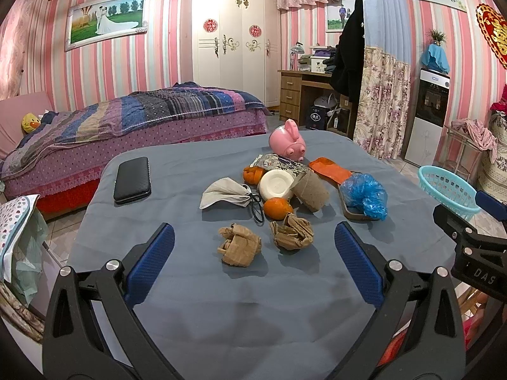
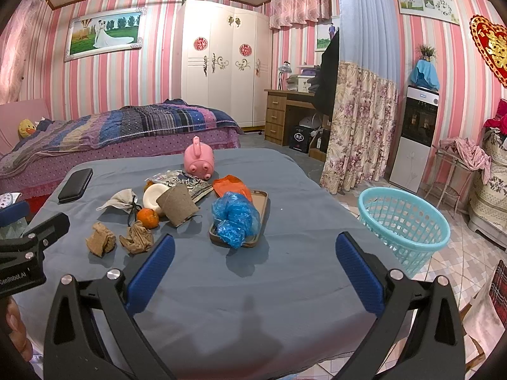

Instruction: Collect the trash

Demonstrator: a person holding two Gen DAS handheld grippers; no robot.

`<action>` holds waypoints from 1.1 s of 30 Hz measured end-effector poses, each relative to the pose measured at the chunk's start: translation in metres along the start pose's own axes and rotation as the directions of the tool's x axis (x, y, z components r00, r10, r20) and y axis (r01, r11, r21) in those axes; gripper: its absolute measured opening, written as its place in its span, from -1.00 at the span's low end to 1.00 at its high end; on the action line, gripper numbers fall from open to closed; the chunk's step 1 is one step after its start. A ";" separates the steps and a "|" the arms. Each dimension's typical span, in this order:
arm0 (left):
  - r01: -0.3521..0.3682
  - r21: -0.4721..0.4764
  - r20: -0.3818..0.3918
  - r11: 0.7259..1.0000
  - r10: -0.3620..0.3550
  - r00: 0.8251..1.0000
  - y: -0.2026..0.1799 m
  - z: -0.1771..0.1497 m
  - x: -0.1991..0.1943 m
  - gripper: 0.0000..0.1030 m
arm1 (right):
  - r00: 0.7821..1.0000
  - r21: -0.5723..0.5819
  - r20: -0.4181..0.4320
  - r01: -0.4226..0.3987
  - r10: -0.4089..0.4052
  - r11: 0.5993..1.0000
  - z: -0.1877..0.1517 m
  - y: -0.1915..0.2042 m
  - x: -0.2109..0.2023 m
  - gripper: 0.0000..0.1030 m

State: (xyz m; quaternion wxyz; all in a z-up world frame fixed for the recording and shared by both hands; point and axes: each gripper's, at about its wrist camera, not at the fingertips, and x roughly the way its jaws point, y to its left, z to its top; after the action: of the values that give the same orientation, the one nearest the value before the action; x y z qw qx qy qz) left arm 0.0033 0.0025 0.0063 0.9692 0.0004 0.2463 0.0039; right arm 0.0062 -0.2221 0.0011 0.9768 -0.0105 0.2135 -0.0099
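Trash lies in a heap on the blue-grey tablecloth (image 1: 221, 300): two crumpled brown paper wads (image 1: 240, 245) (image 1: 292, 231), a used face mask (image 1: 226, 193), a brown paper cup (image 1: 312, 190) on its side, a blue plastic bag (image 1: 364, 194) and an orange wrapper (image 1: 329, 169). The right wrist view shows the same blue bag (image 2: 236, 217), paper wads (image 2: 100, 239) (image 2: 137, 237) and cup (image 2: 177, 205). My left gripper (image 1: 253, 259) is open just short of the paper wads. My right gripper (image 2: 255, 266) hangs open near the bag. A turquoise basket (image 2: 404, 224) stands on the floor to the right.
Also on the table: a pink pig toy (image 1: 287, 142), a black wallet (image 1: 132, 180), oranges (image 1: 277, 208), a white round lid (image 1: 275, 184), a printed packet (image 1: 286, 164) and a phone case (image 2: 258, 221) under the bag. A bed (image 1: 126, 126) lies behind. A hand (image 2: 16, 332) shows at lower left.
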 end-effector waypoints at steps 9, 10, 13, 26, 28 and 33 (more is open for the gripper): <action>-0.001 0.000 0.000 1.000 0.001 1.000 0.000 0.000 0.000 0.90 | 1.000 0.001 -0.002 0.003 -0.003 1.000 -0.001 -0.001 0.000 0.92; -0.002 0.000 0.000 1.000 0.002 1.000 0.000 0.000 0.000 0.90 | 1.000 0.002 -0.003 0.002 -0.002 1.000 -0.001 -0.001 0.000 0.92; -0.002 -0.001 -0.002 1.000 0.002 1.000 0.000 0.001 0.001 0.90 | 1.000 0.000 0.000 0.003 -0.003 1.000 -0.001 -0.001 0.000 0.92; -0.005 -0.004 -0.004 1.000 0.005 1.000 0.001 0.000 0.001 0.90 | 1.000 -0.003 -0.004 0.004 -0.004 1.000 -0.002 -0.001 0.000 0.92; -0.007 -0.004 -0.005 1.000 0.007 1.000 0.001 -0.001 0.002 0.90 | 1.000 -0.001 -0.004 0.003 -0.003 1.000 -0.003 0.000 0.000 0.92; -0.008 -0.005 -0.006 1.000 0.008 1.000 0.002 -0.001 0.002 0.90 | 1.000 -0.002 -0.005 0.004 -0.004 1.000 -0.003 0.000 0.000 0.92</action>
State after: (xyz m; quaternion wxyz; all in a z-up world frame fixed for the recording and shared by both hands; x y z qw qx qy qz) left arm 0.0046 0.0049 0.0041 0.9684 -0.0009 0.2492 0.0083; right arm 0.0052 -0.2225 -0.0017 0.9763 -0.0118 0.2158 -0.0115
